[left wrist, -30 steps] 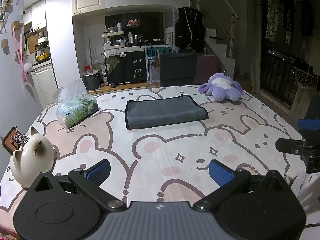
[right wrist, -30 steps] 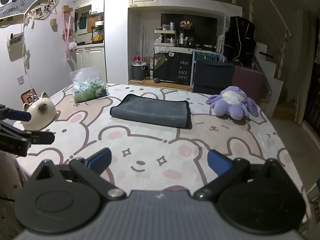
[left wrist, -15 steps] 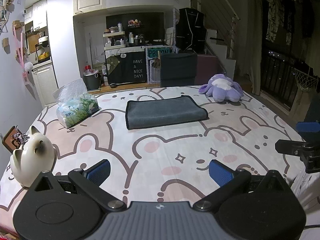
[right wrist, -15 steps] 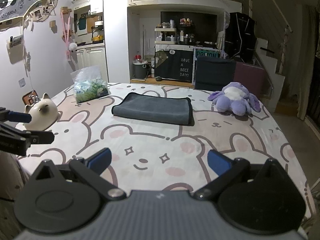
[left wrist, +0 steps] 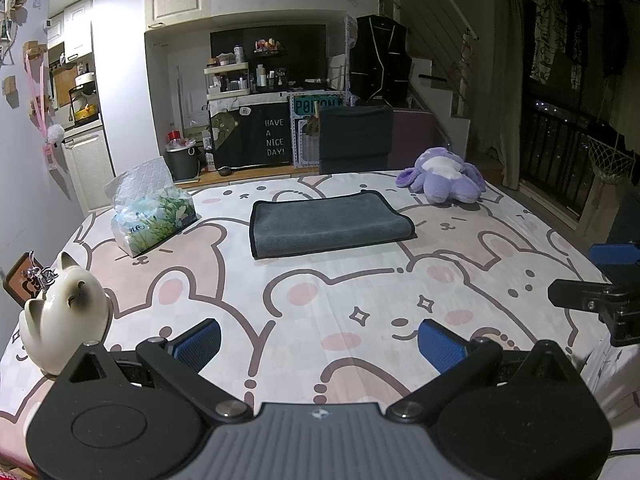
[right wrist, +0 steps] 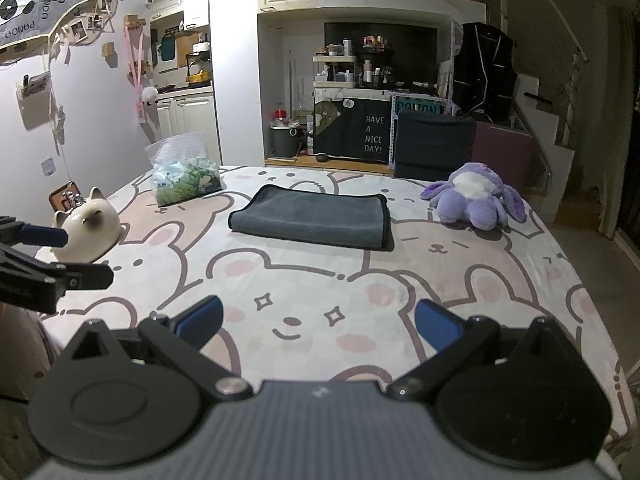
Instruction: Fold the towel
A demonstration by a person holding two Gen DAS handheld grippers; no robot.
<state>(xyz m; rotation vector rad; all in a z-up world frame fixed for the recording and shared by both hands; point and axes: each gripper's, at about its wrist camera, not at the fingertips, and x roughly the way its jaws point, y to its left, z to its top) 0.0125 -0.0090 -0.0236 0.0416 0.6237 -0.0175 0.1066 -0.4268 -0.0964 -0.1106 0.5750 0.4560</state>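
Note:
A dark grey towel (left wrist: 328,224) lies folded into a flat rectangle on the far middle of the table; it also shows in the right wrist view (right wrist: 314,216). My left gripper (left wrist: 319,344) is open and empty, held over the near edge, well short of the towel. My right gripper (right wrist: 318,322) is open and empty too, also at the near edge. Each gripper shows at the side of the other's view: the right gripper (left wrist: 600,292), the left gripper (right wrist: 48,256).
The table has a bunny-print cloth (left wrist: 360,300). A tissue pack (left wrist: 154,216) and a white cat figure (left wrist: 66,316) stand at the left. A purple plush toy (left wrist: 444,180) lies at the far right. A dark chair (left wrist: 356,140) stands behind the table.
Both grippers have risen slightly and drifted a little; the towel has not moved. Both stay open.

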